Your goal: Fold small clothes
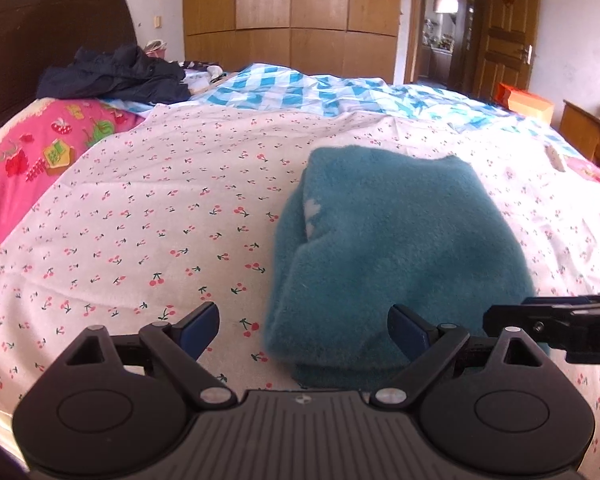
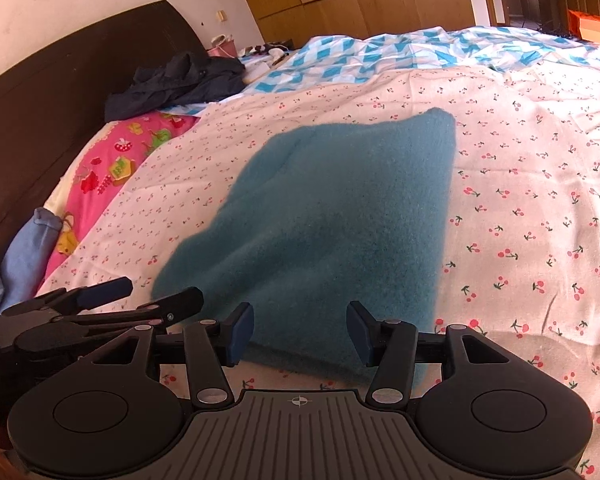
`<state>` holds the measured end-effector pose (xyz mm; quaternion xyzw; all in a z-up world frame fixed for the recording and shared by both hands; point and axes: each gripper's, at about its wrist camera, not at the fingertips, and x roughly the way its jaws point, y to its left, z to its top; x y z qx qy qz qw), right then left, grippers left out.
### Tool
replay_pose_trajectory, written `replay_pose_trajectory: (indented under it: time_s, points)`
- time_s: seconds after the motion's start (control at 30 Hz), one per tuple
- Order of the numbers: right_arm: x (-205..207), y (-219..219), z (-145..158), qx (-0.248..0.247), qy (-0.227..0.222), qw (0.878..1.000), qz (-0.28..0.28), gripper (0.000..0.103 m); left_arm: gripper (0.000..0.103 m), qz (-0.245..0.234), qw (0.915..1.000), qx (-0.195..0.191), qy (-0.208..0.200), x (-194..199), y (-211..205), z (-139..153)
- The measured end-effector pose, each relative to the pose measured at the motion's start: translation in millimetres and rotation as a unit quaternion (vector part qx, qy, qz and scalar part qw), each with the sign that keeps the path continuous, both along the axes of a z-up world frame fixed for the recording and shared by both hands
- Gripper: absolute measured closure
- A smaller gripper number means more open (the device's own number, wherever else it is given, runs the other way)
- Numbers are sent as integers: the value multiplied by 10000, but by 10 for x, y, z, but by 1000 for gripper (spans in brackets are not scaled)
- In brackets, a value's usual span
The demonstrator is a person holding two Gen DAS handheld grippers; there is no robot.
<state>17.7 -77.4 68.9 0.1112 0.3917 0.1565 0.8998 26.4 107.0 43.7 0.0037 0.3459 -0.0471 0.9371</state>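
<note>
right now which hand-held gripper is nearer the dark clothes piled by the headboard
Left. The left hand-held gripper sits on the dark clothes' side of the teal garment; the right hand-held gripper sits further from them.

The cherry-print sheet [image 1: 148, 216] lies bare from 9 to 11 o'clock of the folded teal garment [image 1: 388, 248], open passage for a hand-held gripper. At 10 o'clock, farther off, a dark clothes heap [image 1: 116, 76] sits against the headboard [image 1: 52, 40]. At 3 o'clock in the right wrist view the sheet is bare too; at 12 o'clock the blue checked quilt [image 2: 380, 56] bunches up.
</note>
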Motion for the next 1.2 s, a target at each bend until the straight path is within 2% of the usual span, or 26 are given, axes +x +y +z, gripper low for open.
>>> replay_pose_trajectory:
  time_s: [0.13,0.3,0.6,0.73,0.9,1.2]
  points:
    - [-48,-1,11,-8,-48,10000,33,49,5,-309,9994,128,31,-49,-84,8]
    - [-104,-30,15,-79,-70,9999,-6,47,4,-484,9987,-88,118,-71,-78,20]
    - [-128,-30,-33,-89,88,9999,-22,46,4,-498,9978,-409,179,-166,18,62]
    - [-126,-26,-27,-113,98,9999,-58,45,3,-533,9976,-411,181,-183,21,64]
    - [-132,-45,-60,-96,186,9997,-143,44,3,-510,9969,-448,402,-146,13,26]
    - [-174,-56,-92,-60,238,9996,-164,40,3,-450,9972,-402,452,-122,2,20]
